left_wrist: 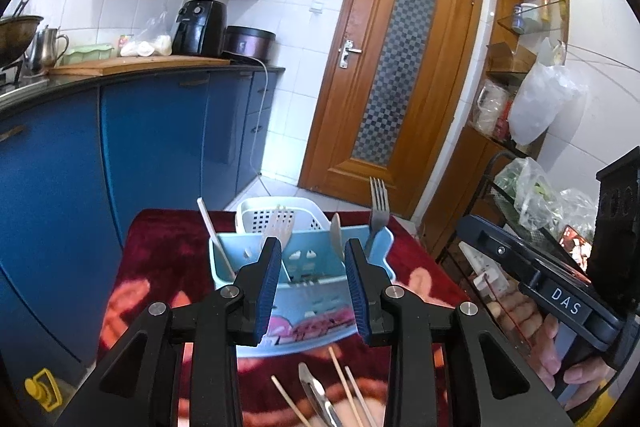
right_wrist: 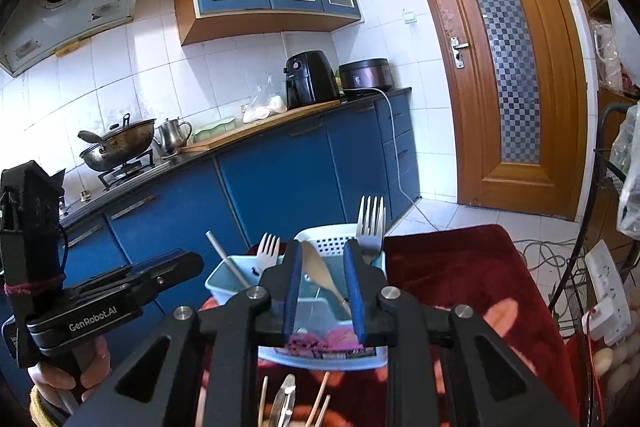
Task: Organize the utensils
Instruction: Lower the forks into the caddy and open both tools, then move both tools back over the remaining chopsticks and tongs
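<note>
A light blue utensil holder (left_wrist: 280,291) stands on a dark red cloth (left_wrist: 160,259); it also shows in the right wrist view (right_wrist: 320,307). It holds a white straw (left_wrist: 216,239), a white plastic fork (left_wrist: 280,223), a wooden spoon (left_wrist: 336,233) and a metal fork (left_wrist: 379,203). My left gripper (left_wrist: 312,291) is open and empty just in front of the holder. My right gripper (right_wrist: 325,291) is open above the holder, with the wooden spoon (right_wrist: 320,275) seen between its pads, untouched. Loose chopsticks (left_wrist: 344,387) and a metal utensil (left_wrist: 316,395) lie on the cloth below.
A white perforated basket (left_wrist: 280,215) stands behind the holder. Blue kitchen cabinets (left_wrist: 160,147) run along the left, a wooden door (left_wrist: 392,67) is ahead. A wire rack with bags (left_wrist: 528,187) and a power strip (right_wrist: 608,291) are at the right.
</note>
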Tool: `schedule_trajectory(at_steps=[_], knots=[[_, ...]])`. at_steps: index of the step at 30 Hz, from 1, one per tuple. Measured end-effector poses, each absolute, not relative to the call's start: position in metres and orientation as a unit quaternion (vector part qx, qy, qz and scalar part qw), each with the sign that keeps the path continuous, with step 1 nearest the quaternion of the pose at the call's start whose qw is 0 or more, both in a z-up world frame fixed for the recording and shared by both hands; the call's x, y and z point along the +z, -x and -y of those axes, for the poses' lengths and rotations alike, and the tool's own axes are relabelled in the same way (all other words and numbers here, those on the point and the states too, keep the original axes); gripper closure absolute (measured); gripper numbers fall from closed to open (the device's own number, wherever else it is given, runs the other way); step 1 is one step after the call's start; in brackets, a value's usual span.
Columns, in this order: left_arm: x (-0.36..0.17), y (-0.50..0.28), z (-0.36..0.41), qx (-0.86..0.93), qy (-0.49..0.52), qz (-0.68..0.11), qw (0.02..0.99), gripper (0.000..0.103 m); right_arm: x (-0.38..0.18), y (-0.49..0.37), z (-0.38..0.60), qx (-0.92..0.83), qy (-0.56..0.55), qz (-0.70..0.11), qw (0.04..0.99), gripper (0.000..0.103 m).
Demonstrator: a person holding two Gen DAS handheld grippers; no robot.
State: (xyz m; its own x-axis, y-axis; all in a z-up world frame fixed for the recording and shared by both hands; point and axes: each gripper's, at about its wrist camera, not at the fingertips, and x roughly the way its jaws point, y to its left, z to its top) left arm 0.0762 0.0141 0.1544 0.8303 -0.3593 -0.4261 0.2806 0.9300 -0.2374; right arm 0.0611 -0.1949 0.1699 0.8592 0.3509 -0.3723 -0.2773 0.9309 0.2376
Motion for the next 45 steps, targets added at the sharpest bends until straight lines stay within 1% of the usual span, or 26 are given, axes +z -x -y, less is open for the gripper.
schedule_trajectory(at_steps=[8,19,38,45], knots=[[0.148,-0.057,-0.016,-0.166,0.086,-0.255,0.949,0.069,0.164,-0.04,0.192,0.167,-0.076,-0.227,0.957,0.079],[0.124,-0.045,-0.02,-0.149,0.095,-0.296,0.939,0.069,0.14,-0.027,0.194,0.16,-0.082,-0.264,0.948,0.079],[0.057,-0.053,-0.016,-0.123,0.109,-0.387,0.907,0.069,0.08,-0.019,0.212,0.134,-0.107,-0.35,0.921,0.079],[0.032,-0.063,-0.012,-0.112,0.107,-0.426,0.891,0.069,0.066,-0.018,0.213,0.128,-0.103,-0.366,0.916,0.078]])
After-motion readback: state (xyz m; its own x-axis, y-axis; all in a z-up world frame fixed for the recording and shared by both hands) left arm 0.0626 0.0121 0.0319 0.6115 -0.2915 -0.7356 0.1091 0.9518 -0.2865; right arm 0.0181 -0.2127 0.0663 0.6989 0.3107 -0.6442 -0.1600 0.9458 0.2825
